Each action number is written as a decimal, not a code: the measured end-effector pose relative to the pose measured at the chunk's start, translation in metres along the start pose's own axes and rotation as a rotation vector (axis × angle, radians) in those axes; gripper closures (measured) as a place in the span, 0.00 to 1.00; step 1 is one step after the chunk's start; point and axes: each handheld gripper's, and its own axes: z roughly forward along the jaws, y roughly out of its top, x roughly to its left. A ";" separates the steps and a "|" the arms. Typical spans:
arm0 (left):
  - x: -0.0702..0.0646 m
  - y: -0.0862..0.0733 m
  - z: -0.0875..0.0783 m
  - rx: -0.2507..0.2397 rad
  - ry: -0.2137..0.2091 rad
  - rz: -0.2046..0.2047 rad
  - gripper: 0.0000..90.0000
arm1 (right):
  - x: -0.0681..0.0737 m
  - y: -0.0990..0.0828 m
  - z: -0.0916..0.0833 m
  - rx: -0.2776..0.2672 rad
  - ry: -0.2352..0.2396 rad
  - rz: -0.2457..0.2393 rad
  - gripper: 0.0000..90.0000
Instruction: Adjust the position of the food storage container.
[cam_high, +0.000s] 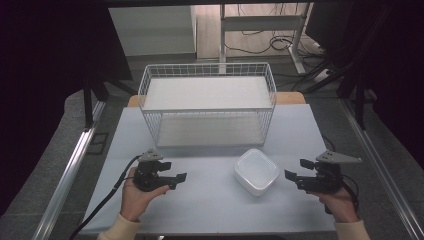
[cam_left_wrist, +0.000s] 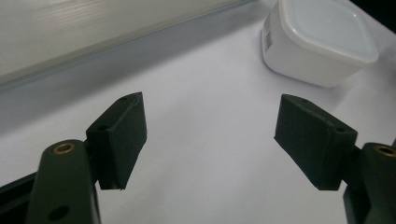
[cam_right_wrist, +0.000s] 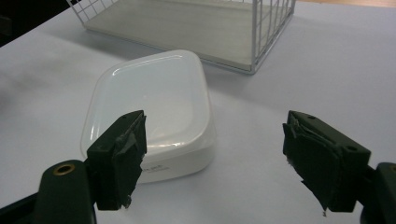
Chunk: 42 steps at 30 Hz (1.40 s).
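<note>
A person at a table (cam_high: 210, 210) holds two grippers level on either side of a single white lidded container (cam_high: 256, 171), with the work apparently yet to begin. The left gripper (cam_high: 176, 181) hovers well to the container's left, its fingers (cam_left_wrist: 122, 140) spread wide with nothing between them. The right gripper (cam_high: 295, 170) sits nearer, just to the container's right, its fingers (cam_right_wrist: 120, 156) likewise wide apart and gripping nothing. Both point inward toward the container, which rests flat on the table with its lid on, near the front right corner of a white wire basket (cam_high: 207, 102) and apart from it.

Judged from how things lie, nothing has been grasped or moved: the container is untouched. The right gripper view looks along its fingers straight at the container (cam_right_wrist: 152, 114), suggesting that this gripper is better placed for the first approach. What remains is the whole job: closing on the container, lifting it, and perhaps setting it in or on the basket, though that destination is only a guess.

By count: one container, one wire basket with two levels, two grippers, and two hands. A small label shows on the container's side (cam_left_wrist: 299, 60) in the left gripper view, too blurred to read. The basket's upper and lower levels appear bare, though the back of the lower level is partly hidden behind the wire.
</note>
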 end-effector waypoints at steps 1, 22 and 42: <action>0.000 0.000 0.000 -0.002 0.005 -0.002 0.26 | -0.002 0.000 0.000 0.003 -0.001 0.006 0.24; 0.000 -0.001 -0.004 0.002 0.019 0.028 0.27 | -0.001 -0.001 0.001 0.062 -0.014 0.024 0.27; 0.006 0.000 -0.008 0.002 0.026 0.017 0.26 | 0.007 0.026 0.013 0.111 -0.023 -0.004 0.34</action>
